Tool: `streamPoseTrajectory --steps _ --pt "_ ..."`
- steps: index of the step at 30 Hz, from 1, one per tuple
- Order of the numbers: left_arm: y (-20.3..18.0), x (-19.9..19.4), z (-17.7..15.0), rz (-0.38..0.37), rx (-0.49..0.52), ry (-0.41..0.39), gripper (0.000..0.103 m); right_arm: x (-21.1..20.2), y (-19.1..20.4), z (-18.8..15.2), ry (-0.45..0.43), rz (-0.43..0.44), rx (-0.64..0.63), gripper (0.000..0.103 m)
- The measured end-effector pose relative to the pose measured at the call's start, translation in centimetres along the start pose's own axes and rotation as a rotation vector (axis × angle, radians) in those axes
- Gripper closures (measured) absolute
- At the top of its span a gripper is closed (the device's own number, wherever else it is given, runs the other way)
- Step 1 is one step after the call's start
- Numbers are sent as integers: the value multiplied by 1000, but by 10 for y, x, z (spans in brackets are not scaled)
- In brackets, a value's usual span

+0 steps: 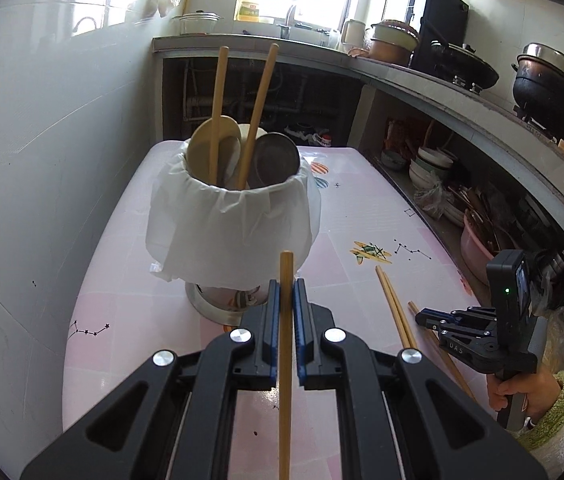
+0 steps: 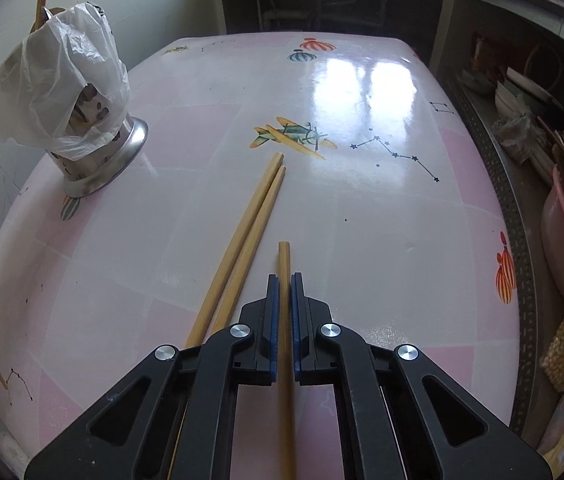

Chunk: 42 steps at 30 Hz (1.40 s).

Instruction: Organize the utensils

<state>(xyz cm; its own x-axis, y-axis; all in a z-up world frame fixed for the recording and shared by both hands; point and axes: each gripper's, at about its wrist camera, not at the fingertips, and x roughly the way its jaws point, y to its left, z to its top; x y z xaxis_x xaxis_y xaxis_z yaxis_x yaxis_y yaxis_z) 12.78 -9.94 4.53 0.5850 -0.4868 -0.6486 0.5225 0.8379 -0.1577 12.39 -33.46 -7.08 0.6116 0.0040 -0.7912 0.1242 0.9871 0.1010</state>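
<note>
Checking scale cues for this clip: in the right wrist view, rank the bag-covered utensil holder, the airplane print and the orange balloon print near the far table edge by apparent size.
1. Utensil holder, largest by far.
2. Airplane print.
3. Orange balloon print, smallest, though it lies farthest from the camera, so its true size is unsure.

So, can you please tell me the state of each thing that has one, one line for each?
Left gripper: jaws shut on a chopstick, lifted.
Right gripper: jaws shut on another chopstick, low over the table.
Chopstick pair: lying loose on the table.
Utensil holder: upright, bag-lined, holding spoons and two chopsticks.
</note>
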Motion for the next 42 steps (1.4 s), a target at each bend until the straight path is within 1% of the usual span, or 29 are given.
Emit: streamPoseTrajectory --steps 4,10,12,14,17,20,23,28,31,33,35,37,39,42 --pt "5 -12 0 1 -11 -26 97 -32 -7 7 -63 28 51 99" --pt "8 -24 1 -9 -32 -63 97 -100 -13 19 -206 98 106 99" --pt "8 -31 2 -12 -36 -83 97 -122 -14 22 -257 136 119 99" --pt "10 -39 3 -20 -44 -108 97 -138 -10 26 -297 176 130 99" --pt "11 -53 8 -24 -52 -153 97 -152 -5 33 -342 212 134 99" --pt "13 -69 17 -24 -59 -207 97 -157 2 39 -363 247 127 99" --pt "16 -89 31 -17 -66 -282 97 -156 11 44 -374 277 115 99" --pt "20 -128 65 -31 -76 -438 97 -155 23 50 -388 324 101 99" --pt "22 -147 89 -47 -81 -538 97 -153 27 53 -387 343 95 99" --pt "22 -156 104 -41 -82 -608 97 -152 28 53 -385 353 93 99" --pt "22 -159 118 -46 -88 -666 97 -151 28 53 -383 357 91 99" --pt "23 -157 131 -54 -105 -700 97 -149 27 52 -378 362 94 99" --pt "24 -149 141 -56 -119 -722 97 -146 25 52 -371 363 99 99" --pt "23 -128 151 -27 -120 -734 97 -140 23 53 -357 361 105 99"
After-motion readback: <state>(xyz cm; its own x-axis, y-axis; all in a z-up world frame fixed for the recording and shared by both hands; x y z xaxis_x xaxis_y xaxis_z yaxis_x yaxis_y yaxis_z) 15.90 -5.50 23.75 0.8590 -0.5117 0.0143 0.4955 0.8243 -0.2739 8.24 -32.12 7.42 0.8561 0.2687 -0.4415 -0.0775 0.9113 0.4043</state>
